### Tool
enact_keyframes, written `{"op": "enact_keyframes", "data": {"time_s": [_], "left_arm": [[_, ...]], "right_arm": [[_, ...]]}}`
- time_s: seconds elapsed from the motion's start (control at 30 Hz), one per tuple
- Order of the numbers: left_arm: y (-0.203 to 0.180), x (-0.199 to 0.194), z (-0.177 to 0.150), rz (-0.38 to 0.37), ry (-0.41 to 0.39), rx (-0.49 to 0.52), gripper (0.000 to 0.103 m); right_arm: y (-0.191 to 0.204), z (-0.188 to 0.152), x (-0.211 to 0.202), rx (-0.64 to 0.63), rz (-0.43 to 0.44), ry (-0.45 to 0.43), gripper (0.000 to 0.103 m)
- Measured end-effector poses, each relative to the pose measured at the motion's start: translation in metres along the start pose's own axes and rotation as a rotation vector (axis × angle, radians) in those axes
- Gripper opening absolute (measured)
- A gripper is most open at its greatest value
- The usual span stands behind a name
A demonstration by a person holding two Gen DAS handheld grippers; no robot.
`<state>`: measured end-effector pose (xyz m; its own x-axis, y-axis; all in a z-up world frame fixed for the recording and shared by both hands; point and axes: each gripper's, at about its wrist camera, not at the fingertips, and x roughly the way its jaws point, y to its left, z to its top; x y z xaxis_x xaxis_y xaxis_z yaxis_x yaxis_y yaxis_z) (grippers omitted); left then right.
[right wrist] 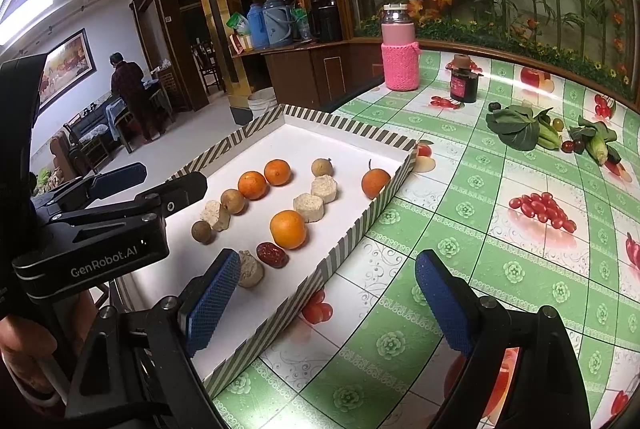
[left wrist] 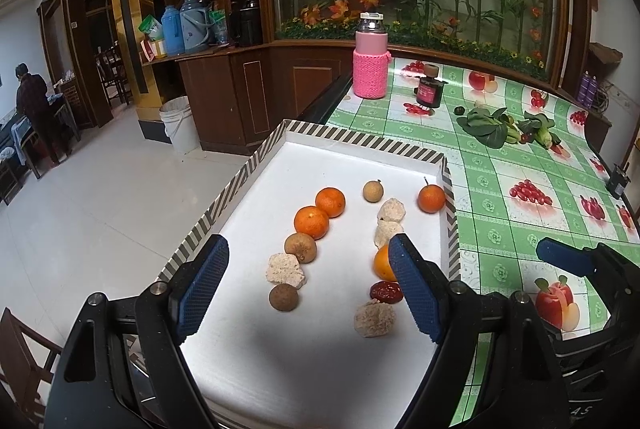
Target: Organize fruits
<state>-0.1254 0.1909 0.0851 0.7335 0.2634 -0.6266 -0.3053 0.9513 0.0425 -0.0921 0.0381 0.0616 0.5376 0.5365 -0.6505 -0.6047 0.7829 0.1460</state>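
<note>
A white tray with a striped rim holds fruit in two rough rows. The left row has two oranges, a brown longan, a pale chunk and another longan. The right row has a longan, pale chunks, an orange, a red date and a pale chunk. One orange sits by the right rim. My left gripper is open and empty above the tray's near end. My right gripper is open and empty over the tray's right rim.
A pink bottle and a dark jar stand at the table's far side. Leafy greens and small vegetables lie at the far right on the green fruit-print tablecloth. The floor drops away left of the tray.
</note>
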Motion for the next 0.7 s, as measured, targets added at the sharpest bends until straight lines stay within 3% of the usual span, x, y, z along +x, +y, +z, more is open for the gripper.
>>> {"op": "enact_keyframes", "data": {"time_s": [0.53, 0.7], "left_arm": [[0.001, 0.002, -0.002, 0.024, -0.021, 0.017, 0.083], [-0.019, -0.001, 0.002, -0.015, -0.018, 0.050, 0.083]], "right_arm": [[0.000, -0.003, 0.005, 0.000, 0.002, 0.012, 0.090], [-0.020, -0.004, -0.007, 0.033, -0.033, -0.007, 0.090]]}}
